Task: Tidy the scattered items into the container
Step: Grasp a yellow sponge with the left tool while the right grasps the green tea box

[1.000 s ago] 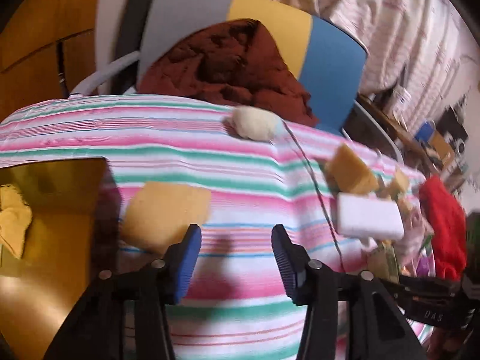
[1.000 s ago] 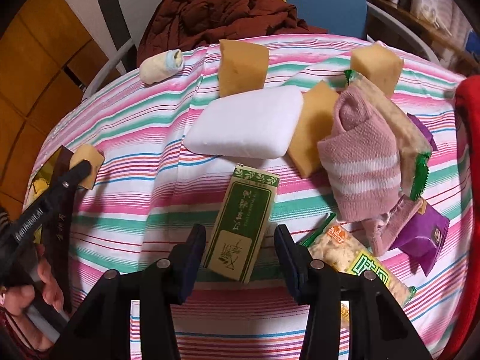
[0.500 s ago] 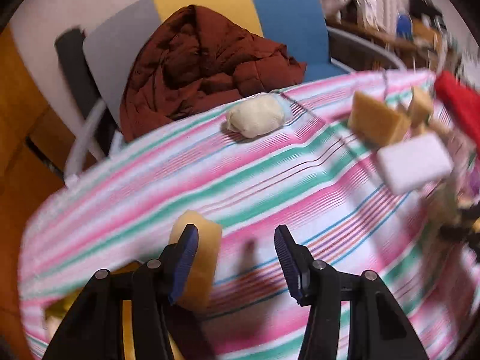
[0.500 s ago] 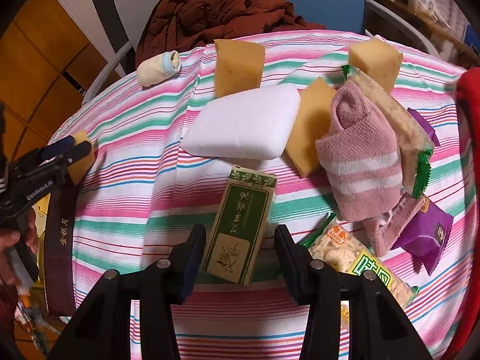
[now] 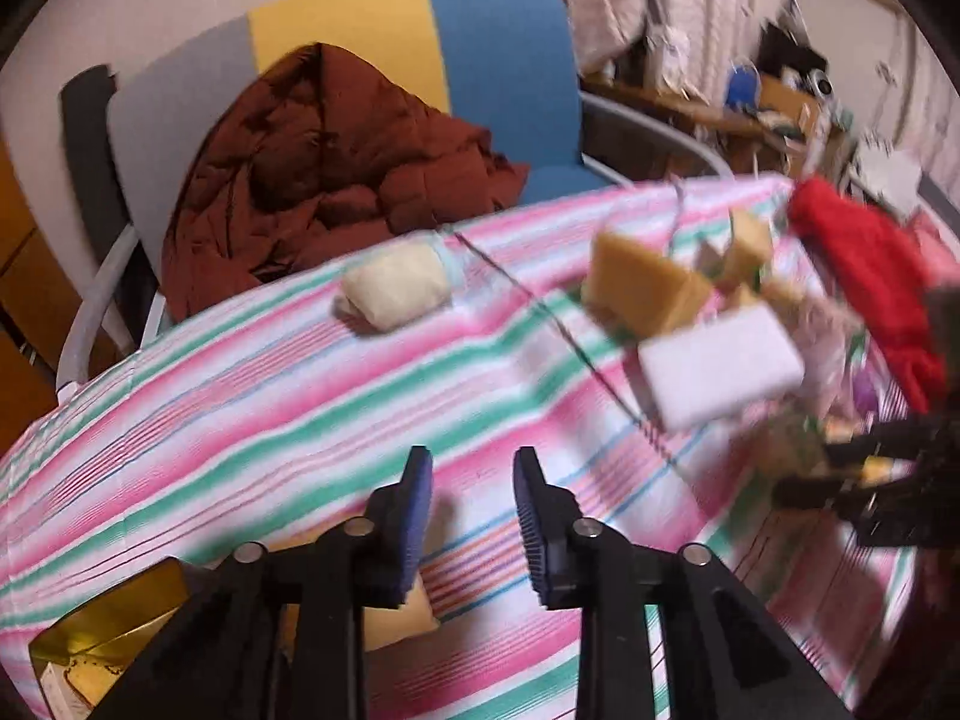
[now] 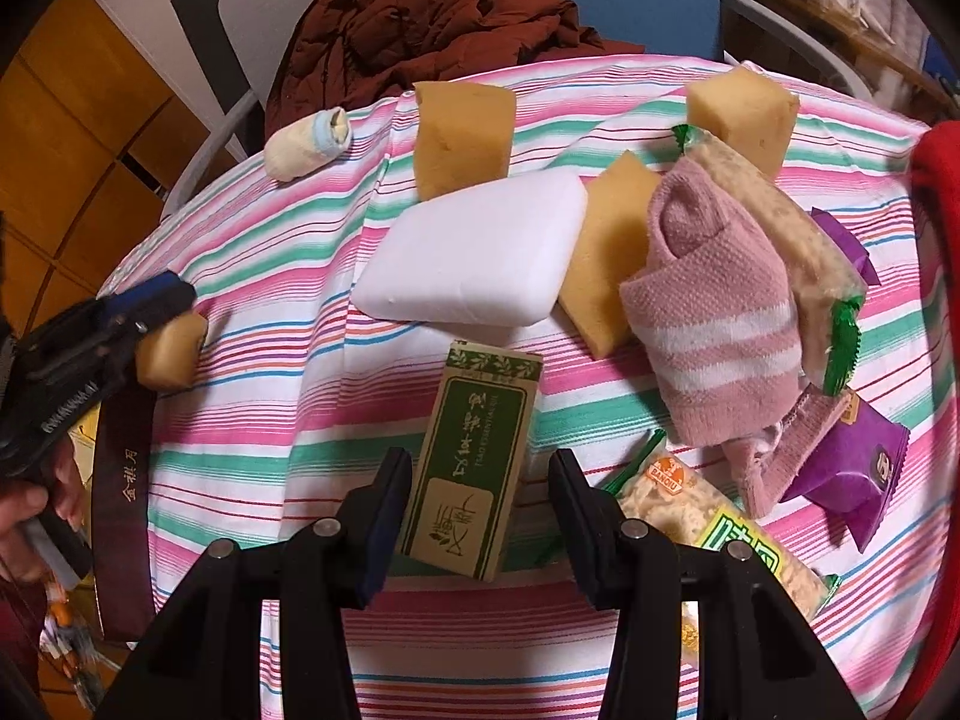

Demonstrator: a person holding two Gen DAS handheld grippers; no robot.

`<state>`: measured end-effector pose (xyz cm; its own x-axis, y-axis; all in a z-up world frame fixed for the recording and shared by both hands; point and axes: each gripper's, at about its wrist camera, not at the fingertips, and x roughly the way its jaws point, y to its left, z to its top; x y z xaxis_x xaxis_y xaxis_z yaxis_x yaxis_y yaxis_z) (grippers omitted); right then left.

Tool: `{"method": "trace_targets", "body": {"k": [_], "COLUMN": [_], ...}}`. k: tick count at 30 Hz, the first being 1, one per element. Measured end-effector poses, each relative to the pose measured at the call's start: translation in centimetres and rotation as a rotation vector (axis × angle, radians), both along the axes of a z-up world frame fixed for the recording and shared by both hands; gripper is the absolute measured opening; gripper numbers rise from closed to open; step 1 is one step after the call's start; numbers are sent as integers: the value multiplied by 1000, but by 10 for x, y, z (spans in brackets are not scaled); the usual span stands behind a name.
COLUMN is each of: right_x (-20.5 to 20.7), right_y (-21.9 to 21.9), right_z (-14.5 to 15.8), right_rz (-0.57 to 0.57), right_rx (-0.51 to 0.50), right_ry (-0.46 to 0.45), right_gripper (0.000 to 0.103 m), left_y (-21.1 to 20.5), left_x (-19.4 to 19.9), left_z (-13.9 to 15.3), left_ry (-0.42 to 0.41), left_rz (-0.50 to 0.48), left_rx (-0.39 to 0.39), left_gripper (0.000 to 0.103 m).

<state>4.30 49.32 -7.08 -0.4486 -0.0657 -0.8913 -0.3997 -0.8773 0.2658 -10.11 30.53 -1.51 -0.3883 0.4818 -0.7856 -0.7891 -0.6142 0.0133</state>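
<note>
My right gripper (image 6: 480,480) is open, its jaws on either side of a green tea box (image 6: 474,456) that lies on the striped tablecloth. My left gripper (image 5: 474,498) is open and empty, above a yellow sponge (image 5: 396,606) that lies under its left finger; this sponge also shows in the right wrist view (image 6: 171,351). The gold container (image 5: 102,630) is at the lower left of the left wrist view. A white block (image 6: 474,255), more yellow sponges (image 6: 462,135), a pink sock (image 6: 714,324), a rolled cream sock (image 6: 306,144) and snack packets (image 6: 696,504) lie scattered.
A chair (image 5: 498,78) with a dark red jacket (image 5: 324,174) stands behind the table. A red cloth (image 5: 870,276) lies at the table's right edge. A dark strip with gold letters (image 6: 123,492) lies by the left edge. Cluttered shelves stand at the far right.
My left gripper has swung right and up, away from the gold container; the yellow sponge now sits under its left finger. My right gripper has barely moved around the tea box.
</note>
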Motion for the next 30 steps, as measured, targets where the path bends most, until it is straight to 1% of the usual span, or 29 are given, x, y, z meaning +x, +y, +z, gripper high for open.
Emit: {"method": "trace_targets", "body": {"k": [2,4,5,6,7,8,9,11,15,17,18,20,21,22,25,26,27,29,30], "right_x": [0,-1,-2,-2,-2,-3,-3,-4,-4,-5,-6,-7,-8,-8,-9,-10,-10,-9,-8], "right_y": [0,0,0,0,0,0,1,2,2,3,3,3,2,2,-2,-3,-3,-2,-1], "right_z": [0,0,0,0,0,0,-1,0,-1,-2,-2,-2,-3,-3,-3,-3,-3,-1,-1], "right_rz": [1,0,0,-1,-1,-2,-2,-5,-3,-1,0,3,7,10,25,28,30,29,28], "right_rx": [2,1,0,0,-1,-3,-3,-6,-5,-4,-3,-1,3,8,37,47,53,32,12], "right_ry": [-1,-1,-2,-3,-3,-3,-4,-4,-5,-5,-6,-9,-12,-14,-20,-21,-18,-2,7], "right_gripper": [48,49,49,49,49,49,49,49,49,49,49,50,50,50,50,47,40,34,33], "left_y": [-7,-22,-29,-35,-38,-42,-42,-38,-18,-16,-17,-22,-25,-25,-21,-20,-21,-23,-25], "left_x": [-11,-29,-34,-40,-44,-45,-45,-38,-29,-27,-28,-30,-31,-29,-16,-13,-11,-6,-3], "left_z": [9,16,17,16,12,7,1,-9,-37,-41,-43,-42,-43,-42,-41,-41,-39,-35,-33], "left_ry": [6,24,26,13,-19,-54,-79,-93,-92,-59,-67,-96,-105,-95,-29,-16,-5,-26,-45], "left_rz": [37,111,134,149,154,154,146,119,113,137,151,174,194,197,170,163,156,140,131], "left_rx": [14,7,7,-4,-22,-39,-49,-71,-176,-210,-205,-160,-148,-158,-193,-198,-200,-164,-140], "left_gripper": [47,55,57,59,64,64,64,64,64,63,63,62,58,46,43,41,40,39,38]}}
